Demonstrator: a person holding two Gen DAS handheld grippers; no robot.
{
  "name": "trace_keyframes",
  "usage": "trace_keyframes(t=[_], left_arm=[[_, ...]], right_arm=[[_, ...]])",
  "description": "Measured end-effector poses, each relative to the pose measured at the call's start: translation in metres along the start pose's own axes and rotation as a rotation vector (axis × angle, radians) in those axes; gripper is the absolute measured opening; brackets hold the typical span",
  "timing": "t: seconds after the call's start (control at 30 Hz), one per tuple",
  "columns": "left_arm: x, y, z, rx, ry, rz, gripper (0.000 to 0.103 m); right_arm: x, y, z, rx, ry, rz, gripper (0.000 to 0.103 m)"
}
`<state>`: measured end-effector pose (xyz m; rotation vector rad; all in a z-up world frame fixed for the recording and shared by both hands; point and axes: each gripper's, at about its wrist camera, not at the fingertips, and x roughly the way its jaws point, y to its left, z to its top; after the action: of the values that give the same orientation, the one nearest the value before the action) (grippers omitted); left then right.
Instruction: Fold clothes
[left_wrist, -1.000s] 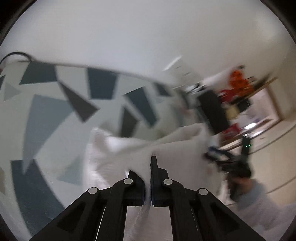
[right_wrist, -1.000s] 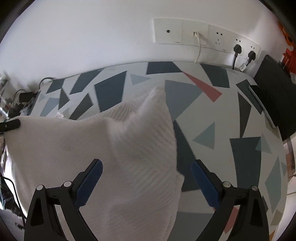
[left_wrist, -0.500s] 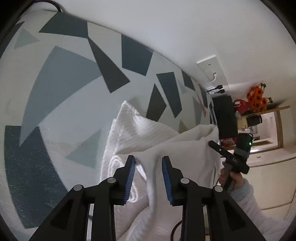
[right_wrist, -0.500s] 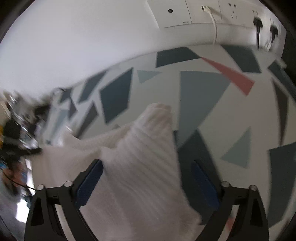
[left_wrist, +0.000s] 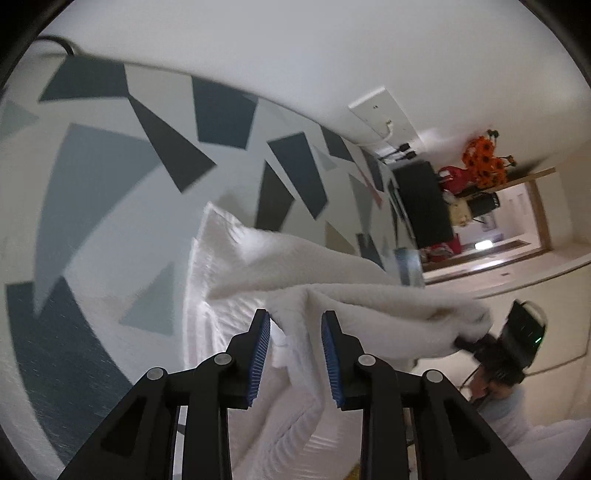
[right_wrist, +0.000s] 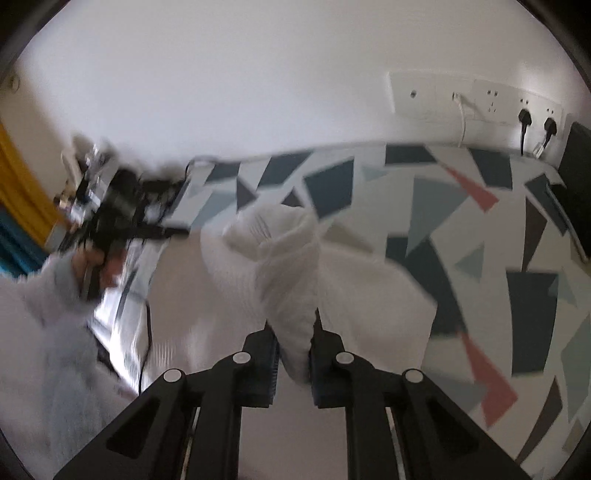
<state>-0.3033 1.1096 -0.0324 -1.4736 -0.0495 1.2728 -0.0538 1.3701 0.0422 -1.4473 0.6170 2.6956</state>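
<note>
While the right claw (right_wrist: 293, 354), jaws just closed, pinches a ridge of the white knit garment (right_wrist: 288, 266), the left claw (left_wrist: 295, 350) stands parted, cloth draped loosely between its pads. Ahead of both, the rest lies on the patterned worktop (right_wrist: 480, 236). Re-grip left before lifting, keeping the edge taut.

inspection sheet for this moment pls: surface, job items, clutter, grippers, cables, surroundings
Surface: white table cover with blue, grey and red angular patches.
Job's things: one white ribbed knit garment, partly lifted, bunched.
Clutter: black box-like item at the table's far end.
Grippers: left gripper open, cloth between its jaws; right gripper has just been closing, now shut on the garment.
Cables: white lead and two black plugs in the wall sockets.
Surroundings: white wall, orange flowers on a shelf.
</note>
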Motion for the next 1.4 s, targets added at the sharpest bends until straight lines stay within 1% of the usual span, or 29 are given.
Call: trace_keyframes(t=[0.07, 0.13, 0.17, 0.27, 0.33, 0.4, 0.43, 0.5, 0.53, 0.57, 0.63, 0.67, 0.7, 0.73, 0.77, 0.8, 0.87, 0.93, 0.97, 1.0, 1.07, 1.17, 1.23, 1.3, 1.4], left_arm=[[0.009, 0.001, -0.006, -0.031, 0.034, -0.035, 0.027], [0.018, -0.001, -0.016, -0.058, 0.077, -0.096, 0.027], [0.021, -0.004, -0.022, -0.051, 0.098, -0.126, 0.027], [0.023, -0.027, -0.043, 0.065, 0.141, -0.202, 0.027], [0.023, -0.042, -0.058, 0.15, 0.196, -0.232, 0.027], [0.027, -0.05, -0.072, 0.196, 0.269, -0.242, 0.027], [0.029, -0.05, -0.075, 0.2, 0.287, -0.224, 0.027], [0.033, -0.044, -0.075, 0.174, 0.282, -0.179, 0.027], [0.033, -0.038, -0.071, 0.133, 0.264, -0.176, 0.027], [0.033, -0.031, -0.067, 0.091, 0.242, -0.18, 0.027], [0.03, -0.018, -0.059, 0.0, 0.184, -0.212, 0.027], [0.029, -0.012, -0.056, -0.037, 0.155, -0.228, 0.027], [0.026, -0.009, -0.054, -0.052, 0.126, -0.246, 0.027], [0.021, -0.009, -0.052, -0.057, 0.102, -0.272, 0.027], [0.017, -0.012, -0.051, -0.052, 0.093, -0.309, 0.027], [0.015, -0.016, -0.051, -0.037, 0.102, -0.347, 0.027], [0.014, -0.025, -0.054, 0.009, 0.141, -0.379, 0.027], [0.019, -0.03, -0.058, 0.034, 0.197, -0.38, 0.027], [0.023, -0.031, -0.061, 0.036, 0.233, -0.375, 0.03], [0.028, -0.032, -0.065, 0.044, 0.269, -0.369, 0.036], [0.036, -0.035, -0.072, 0.077, 0.327, -0.356, 0.04], [0.048, -0.038, -0.08, 0.126, 0.372, -0.27, 0.04], [0.052, -0.034, -0.081, 0.107, 0.377, -0.251, 0.04], [0.053, -0.027, -0.077, 0.066, 0.36, -0.243, 0.04], [0.053, -0.022, -0.064, -0.001, 0.299, -0.242, 0.04]], right_arm=[[0.002, 0.004, -0.015, 0.02, 0.021, -0.009, 0.013], [-0.001, 0.005, -0.022, 0.042, 0.01, -0.011, 0.013], [-0.003, 0.005, -0.025, 0.051, -0.001, -0.014, 0.013], [-0.008, 0.003, -0.026, 0.074, -0.035, -0.049, 0.013], [-0.007, -0.003, -0.025, 0.097, -0.047, -0.081, 0.013], [-0.007, -0.012, -0.025, 0.129, -0.059, -0.107, 0.013], [-0.007, -0.015, -0.025, 0.143, -0.066, -0.109, 0.013], [-0.007, -0.017, -0.025, 0.16, -0.079, -0.107, 0.013], [-0.007, -0.016, -0.024, 0.159, -0.083, -0.104, 0.013], [-0.006, -0.014, -0.023, 0.153, -0.084, -0.101, 0.013], [-0.005, -0.012, -0.022, 0.147, -0.083, -0.098, 0.013], [-0.005, -0.012, -0.022, 0.152, -0.085, -0.096, 0.013], [-0.005, -0.013, -0.022, 0.163, -0.091, -0.091, 0.013], [-0.006, -0.015, -0.022, 0.176, -0.096, -0.086, 0.013], [-0.007, -0.016, -0.022, 0.188, -0.102, -0.081, 0.013], [-0.008, -0.016, -0.022, 0.194, -0.106, -0.078, 0.013], [-0.009, -0.016, -0.021, 0.188, -0.106, -0.076, 0.013], [-0.007, -0.016, -0.023, 0.175, -0.089, -0.086, 0.013], [-0.006, -0.016, -0.024, 0.169, -0.079, -0.092, 0.013], [-0.005, -0.016, -0.024, 0.163, -0.069, -0.097, 0.013], [0.0, -0.02, -0.027, 0.17, -0.057, -0.111, 0.013], [0.009, -0.027, -0.033, 0.196, -0.043, -0.13, 0.013], [0.011, -0.028, -0.036, 0.201, -0.038, -0.132, 0.013], [0.013, -0.029, -0.038, 0.203, -0.034, -0.132, 0.013], [0.012, -0.029, -0.041, 0.207, -0.033, -0.132, 0.013]])
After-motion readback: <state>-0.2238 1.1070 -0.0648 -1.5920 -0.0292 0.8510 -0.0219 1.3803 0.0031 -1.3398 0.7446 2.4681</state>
